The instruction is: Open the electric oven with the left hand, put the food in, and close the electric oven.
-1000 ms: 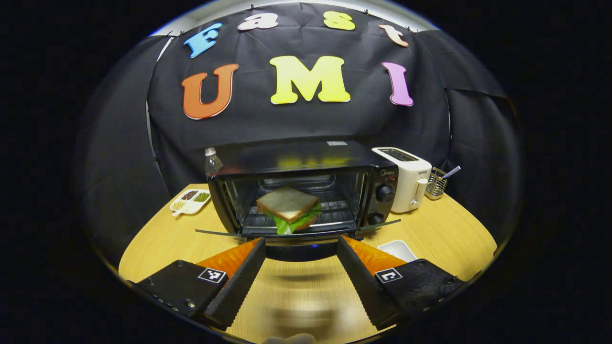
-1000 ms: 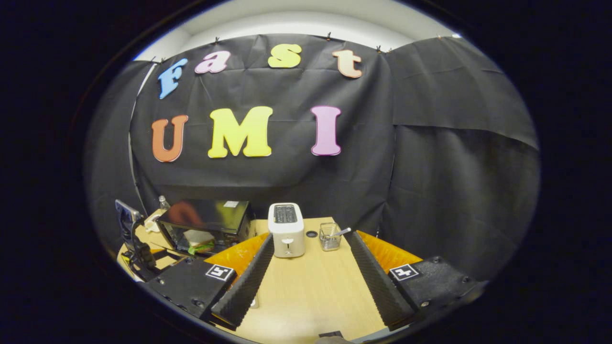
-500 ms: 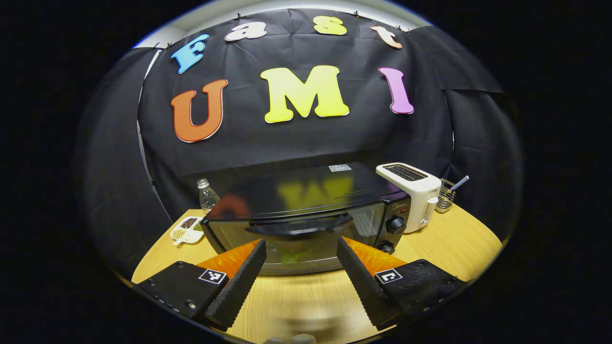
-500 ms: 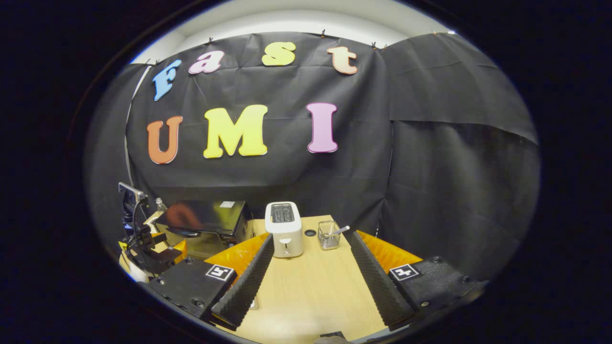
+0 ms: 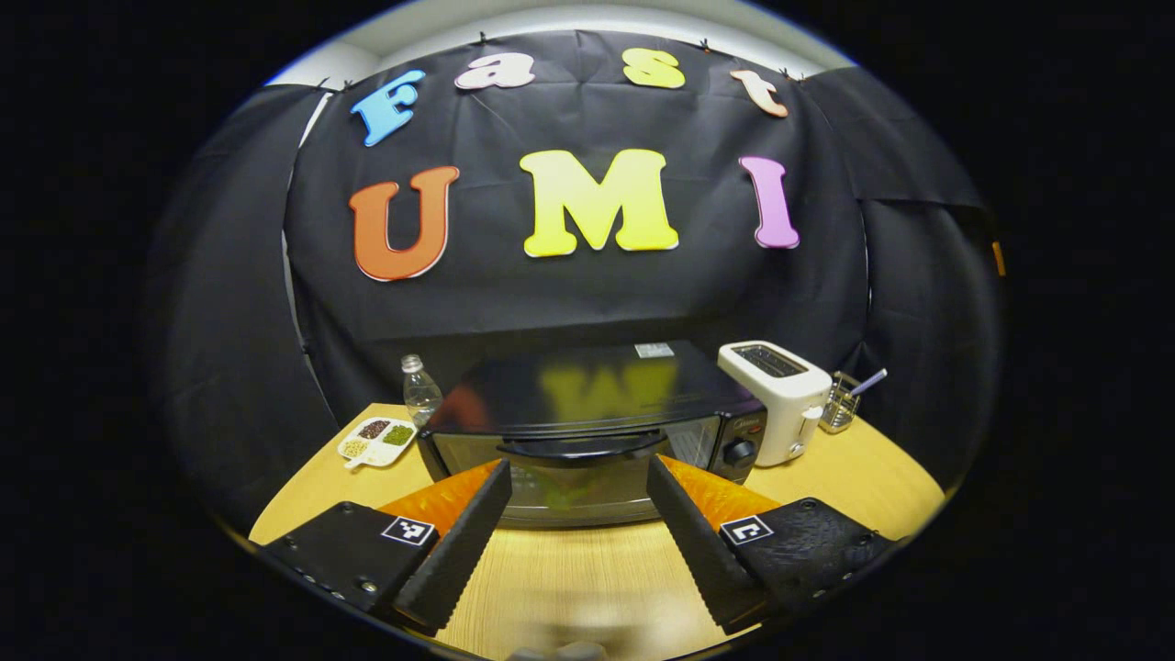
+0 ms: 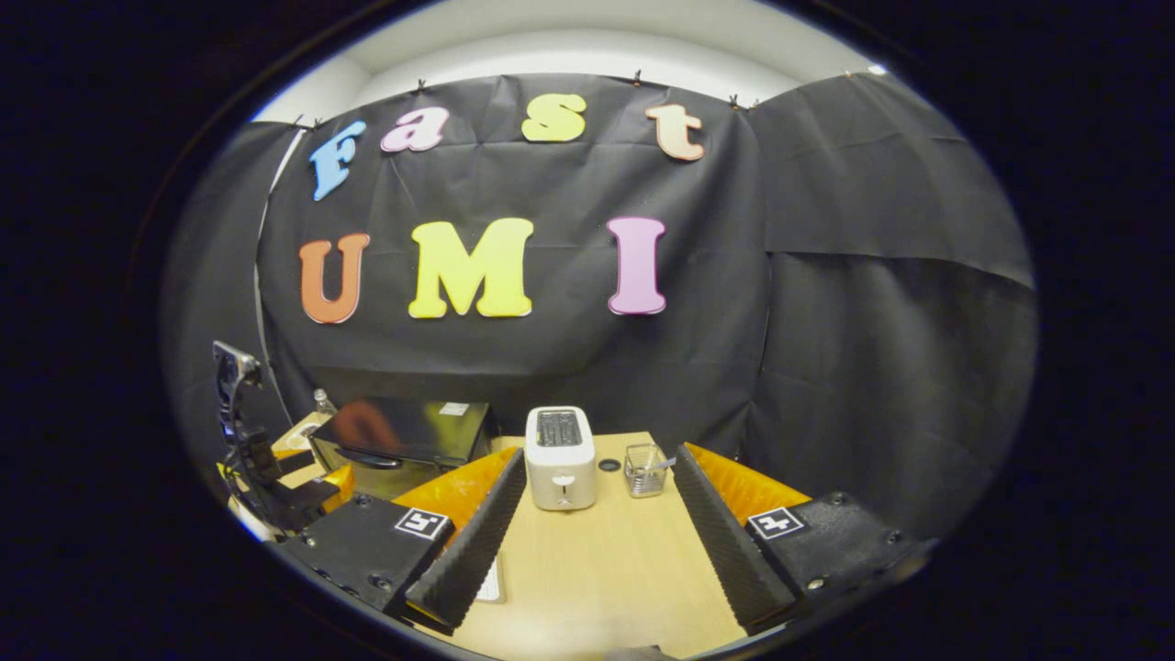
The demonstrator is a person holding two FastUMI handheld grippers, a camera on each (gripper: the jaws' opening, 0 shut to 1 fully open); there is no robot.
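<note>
Black electric oven (image 5: 587,431) is being seen with its door shut, standing mid-counter (image 5: 826,477), food dimly visible behind the glass. Left claw (image 5: 578,514) is being held released just before the door handle; right claw (image 6: 592,532) is being held released over bare counter before the toaster (image 6: 560,457).

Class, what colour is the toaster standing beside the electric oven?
White. The toaster shows best in the right gripper view, upright on the wooden table.

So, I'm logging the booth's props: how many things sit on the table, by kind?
Electric oven: 1
Toaster: 1
Water bottle: 1
Divided snack dish: 1
Wire utensil basket: 1
Total: 5
</note>
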